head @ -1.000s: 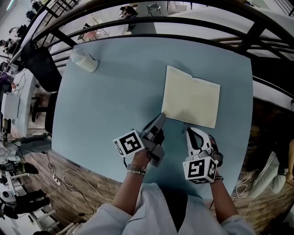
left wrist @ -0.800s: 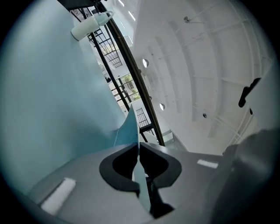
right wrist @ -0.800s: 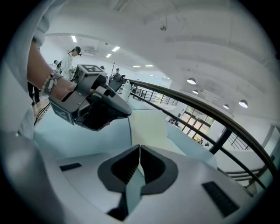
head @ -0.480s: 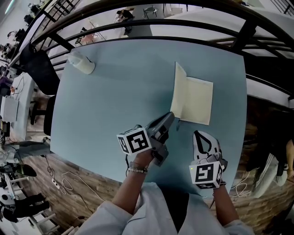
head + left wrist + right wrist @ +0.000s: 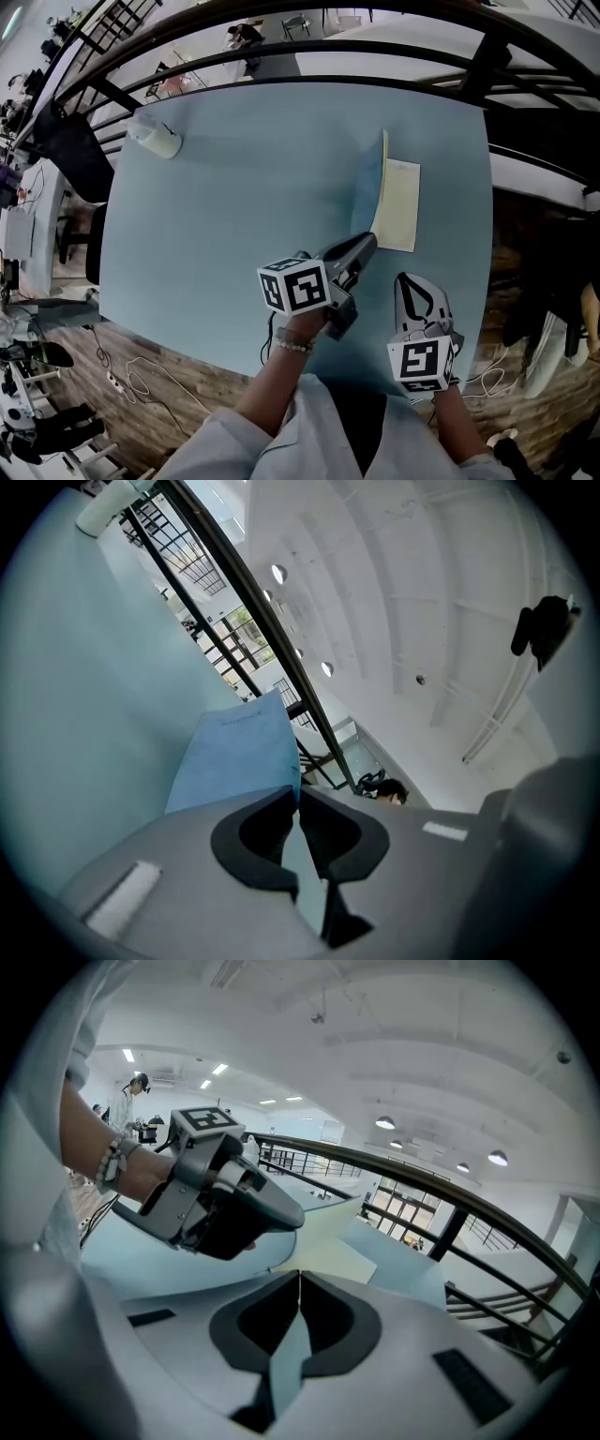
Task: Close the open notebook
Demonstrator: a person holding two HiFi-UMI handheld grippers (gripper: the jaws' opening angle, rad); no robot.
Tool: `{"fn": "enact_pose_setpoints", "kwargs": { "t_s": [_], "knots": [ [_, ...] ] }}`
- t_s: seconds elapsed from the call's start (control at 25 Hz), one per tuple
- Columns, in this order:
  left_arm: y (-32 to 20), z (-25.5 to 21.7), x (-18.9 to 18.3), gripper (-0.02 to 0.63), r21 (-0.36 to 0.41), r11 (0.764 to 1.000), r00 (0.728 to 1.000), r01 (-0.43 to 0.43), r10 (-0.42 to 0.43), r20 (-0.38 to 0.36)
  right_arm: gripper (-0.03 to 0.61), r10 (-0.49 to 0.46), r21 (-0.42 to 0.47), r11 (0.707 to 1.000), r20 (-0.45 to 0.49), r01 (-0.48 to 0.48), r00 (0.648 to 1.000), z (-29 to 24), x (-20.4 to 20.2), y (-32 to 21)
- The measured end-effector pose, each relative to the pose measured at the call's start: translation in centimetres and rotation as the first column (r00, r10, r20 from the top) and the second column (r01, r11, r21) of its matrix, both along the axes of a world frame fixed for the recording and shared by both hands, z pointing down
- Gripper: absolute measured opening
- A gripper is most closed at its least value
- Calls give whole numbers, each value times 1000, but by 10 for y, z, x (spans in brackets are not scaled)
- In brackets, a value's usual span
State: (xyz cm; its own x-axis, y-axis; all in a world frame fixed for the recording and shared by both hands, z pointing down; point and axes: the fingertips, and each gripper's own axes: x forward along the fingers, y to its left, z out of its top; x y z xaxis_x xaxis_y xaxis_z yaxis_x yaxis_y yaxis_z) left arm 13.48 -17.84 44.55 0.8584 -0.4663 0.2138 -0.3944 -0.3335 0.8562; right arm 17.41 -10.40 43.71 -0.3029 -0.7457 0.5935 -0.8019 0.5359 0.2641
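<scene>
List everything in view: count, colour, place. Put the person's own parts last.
Table: one, light blue, fills the middle.
Notebook: one, blue cover raised over cream pages, table's right half.
White object: one, table's far left corner; too small to identify.
Railing: one, dark, beyond the table's far edge.
Left gripper: one, grey, jaws together, tips at the cover's near corner.
Right gripper: one, white, jaws together, near the table's near right edge.

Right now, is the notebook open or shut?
Half open: the blue cover stands nearly upright over the cream page, its lower corner pinched in the left gripper; it isn't flat yet.
</scene>
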Motion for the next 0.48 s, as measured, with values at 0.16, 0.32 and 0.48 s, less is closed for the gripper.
{"fn": "enact_pose_setpoints", "kwargs": {
  "t_s": [0.16,0.32,0.48],
  "knots": [
    [4,8,20,21,-7,999,999,-49,49,23,3,22,-6,1000,5,-22,1000,2,9,2],
    [9,18,36,21,-16,995,994,-98,99,57,2,32,-3,999,-16,-32,999,3,17,4],
    [12,29,52,23,-30,990,986,-135,137,91,2,44,-13,999,-18,-44,999,6,27,6]
  ]
}}
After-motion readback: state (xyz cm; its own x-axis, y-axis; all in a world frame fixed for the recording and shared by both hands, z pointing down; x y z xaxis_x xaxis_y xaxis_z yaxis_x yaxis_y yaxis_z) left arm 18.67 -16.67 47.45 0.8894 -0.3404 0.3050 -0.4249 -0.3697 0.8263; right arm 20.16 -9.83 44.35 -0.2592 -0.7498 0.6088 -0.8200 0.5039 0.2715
